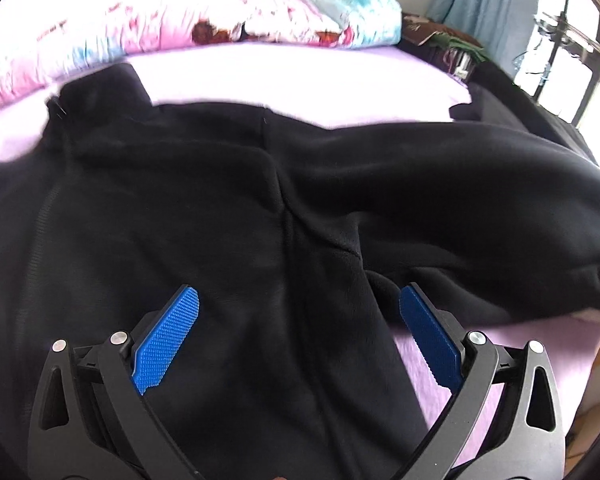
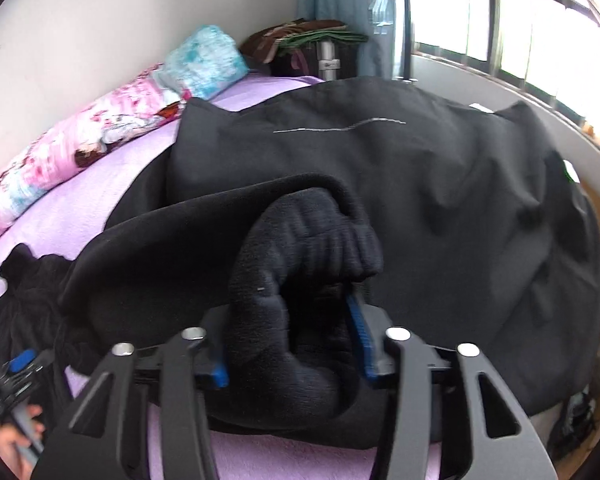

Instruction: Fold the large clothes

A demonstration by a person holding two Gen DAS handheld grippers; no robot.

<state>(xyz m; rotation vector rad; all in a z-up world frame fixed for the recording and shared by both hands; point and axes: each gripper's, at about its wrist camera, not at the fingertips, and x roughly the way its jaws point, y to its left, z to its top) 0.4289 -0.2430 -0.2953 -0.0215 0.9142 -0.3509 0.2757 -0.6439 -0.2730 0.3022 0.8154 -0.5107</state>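
A large black fleece garment (image 1: pixel 220 208) lies spread over a bed with a purple sheet (image 1: pixel 300 76). My left gripper (image 1: pixel 298 312) is open, its blue pads apart just above the cloth near the front edge, holding nothing. My right gripper (image 2: pixel 288 316) is shut on a bunched ribbed cuff of a black sleeve (image 2: pixel 300 248), lifted over the garment's body (image 2: pixel 440 208). The left gripper also shows in the right wrist view (image 2: pixel 20 364) at the lower left, in a person's hand.
A pink floral quilt (image 1: pixel 140 28) and a teal pillow (image 1: pixel 356 4) lie along the wall at the back. A stand with folded dark cloth (image 2: pixel 312 40) sits by the blue curtain (image 2: pixel 340 0). A barred window (image 2: pixel 520 20) is to the right.
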